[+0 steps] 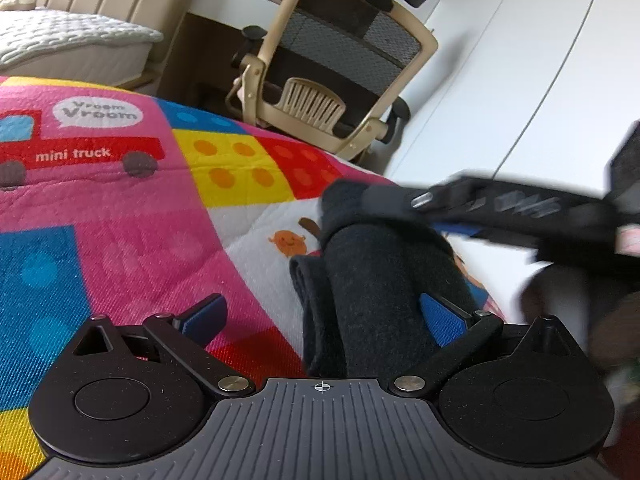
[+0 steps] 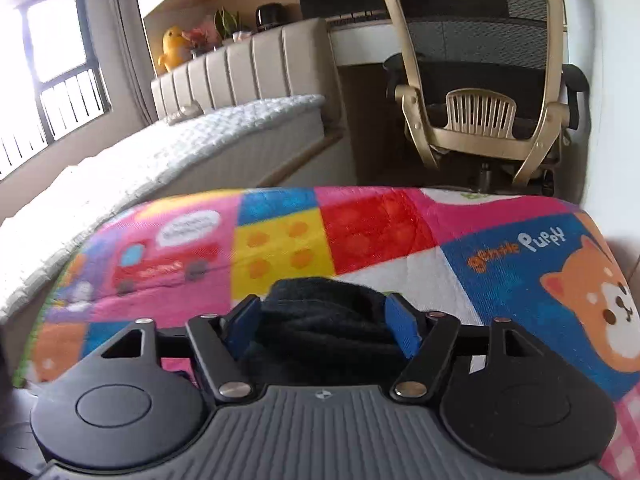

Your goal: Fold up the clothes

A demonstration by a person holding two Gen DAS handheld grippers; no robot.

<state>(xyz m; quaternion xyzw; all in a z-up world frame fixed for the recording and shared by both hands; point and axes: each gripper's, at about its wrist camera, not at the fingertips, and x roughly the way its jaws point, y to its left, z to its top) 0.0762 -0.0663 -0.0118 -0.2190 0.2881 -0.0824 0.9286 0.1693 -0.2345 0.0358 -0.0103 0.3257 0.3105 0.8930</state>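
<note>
— Garment (image 1: 372,280) lies bundled, dark, on the quilt (image 1: 120,220) near its far edge. Why?
— Right gripper (image 2: 324,328) pinches one end, likely steadying a fold; left gripper (image 1: 324,320) stands spread at the other end.

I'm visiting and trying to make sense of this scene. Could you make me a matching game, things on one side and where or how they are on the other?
Things:
1. dark garment
2. left gripper
3. office chair
4. yellow plush toy

Descriptions:
A. on the shelf behind the headboard
B. open
C. rolled up on the colourful blanket
D. beyond the blanket's far edge

Pairs: 1-C, 2-B, 3-D, 4-A
</note>
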